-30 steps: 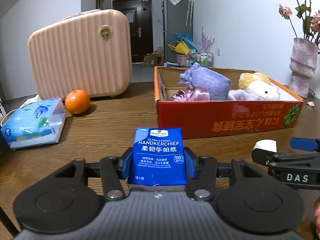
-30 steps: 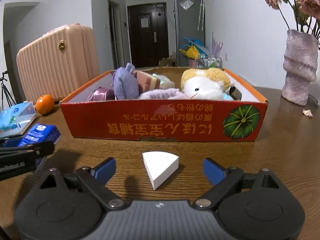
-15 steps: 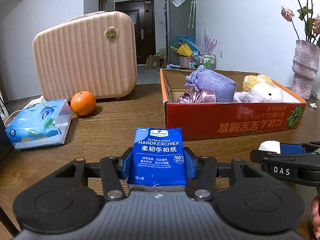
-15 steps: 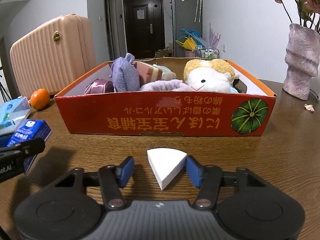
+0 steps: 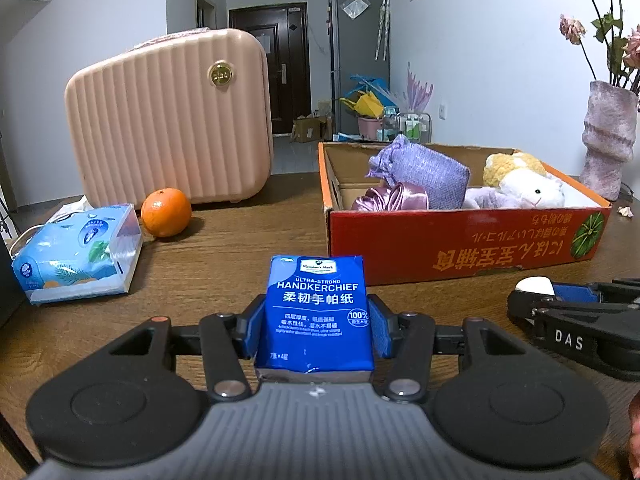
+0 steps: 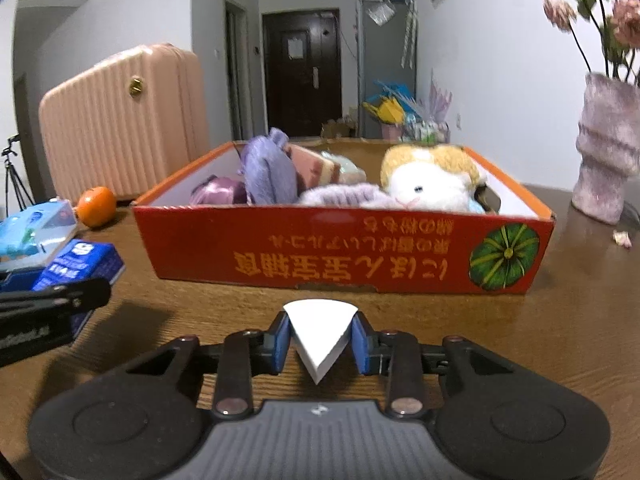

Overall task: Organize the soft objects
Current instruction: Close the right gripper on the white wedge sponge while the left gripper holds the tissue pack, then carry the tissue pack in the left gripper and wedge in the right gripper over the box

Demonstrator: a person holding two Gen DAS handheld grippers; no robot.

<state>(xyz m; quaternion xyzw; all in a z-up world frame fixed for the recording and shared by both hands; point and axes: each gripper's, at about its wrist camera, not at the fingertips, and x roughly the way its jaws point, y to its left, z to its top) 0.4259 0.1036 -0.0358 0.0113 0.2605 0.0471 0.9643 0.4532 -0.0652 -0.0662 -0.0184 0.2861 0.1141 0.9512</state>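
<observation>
Grasp done: your right gripper [image 6: 319,342] pinches the white wedge-shaped sponge [image 6: 320,330], left gripper [image 5: 316,334] clamps the blue handkerchief tissue pack [image 5: 316,312] (both secure); next, lift both over the red cardboard box [image 6: 344,254].

The blue tissue pack [image 5: 316,312] reads "ULTRA-STRONG HANDKERCHIEF" and "100%"; the right gripper [image 5: 568,312] bears "DAS".

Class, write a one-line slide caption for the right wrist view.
Right gripper shut on a white wedge sponge before the red box of soft toys on the wooden table.
</observation>
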